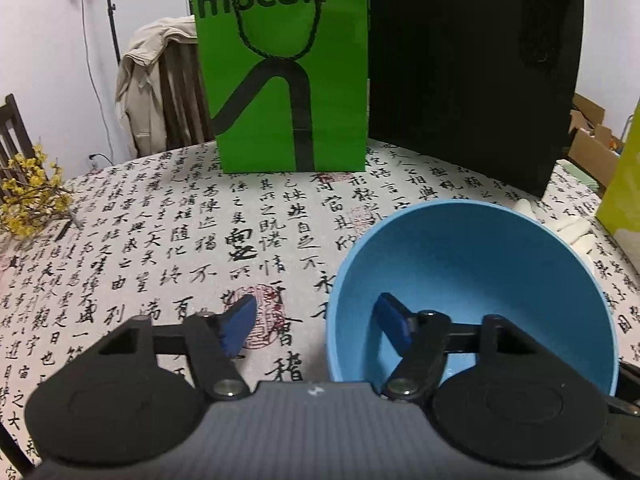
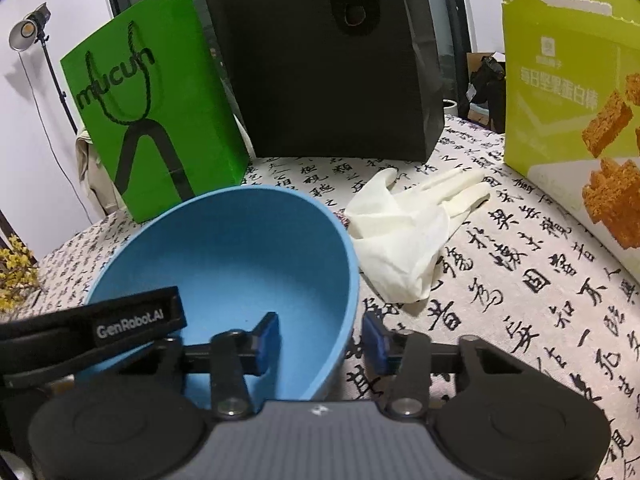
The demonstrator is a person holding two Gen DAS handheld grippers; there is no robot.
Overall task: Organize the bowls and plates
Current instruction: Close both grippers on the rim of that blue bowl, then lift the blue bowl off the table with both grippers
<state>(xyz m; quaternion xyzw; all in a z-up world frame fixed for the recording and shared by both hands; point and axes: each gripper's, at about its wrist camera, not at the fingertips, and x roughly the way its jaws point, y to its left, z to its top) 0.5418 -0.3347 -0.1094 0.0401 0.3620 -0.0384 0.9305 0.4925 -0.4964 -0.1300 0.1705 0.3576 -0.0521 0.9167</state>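
Note:
A blue bowl (image 1: 472, 264) stands upright on the calligraphy tablecloth; it also shows in the right wrist view (image 2: 240, 256). My left gripper (image 1: 316, 322) is open and straddles the bowl's left rim, with its right finger inside the bowl and its left finger outside. My right gripper (image 2: 322, 340) is open and straddles the bowl's right rim, with its left finger inside and its right finger outside. Neither pair of pads presses the wall. No plates are in view.
A green paper bag (image 1: 280, 80) and a black bag (image 1: 472, 64) stand at the back of the table. White gloves (image 2: 404, 224) lie right of the bowl. A yellow-green snack box (image 2: 572, 120) stands at the far right. Yellow flowers (image 1: 32, 204) lie at the left edge.

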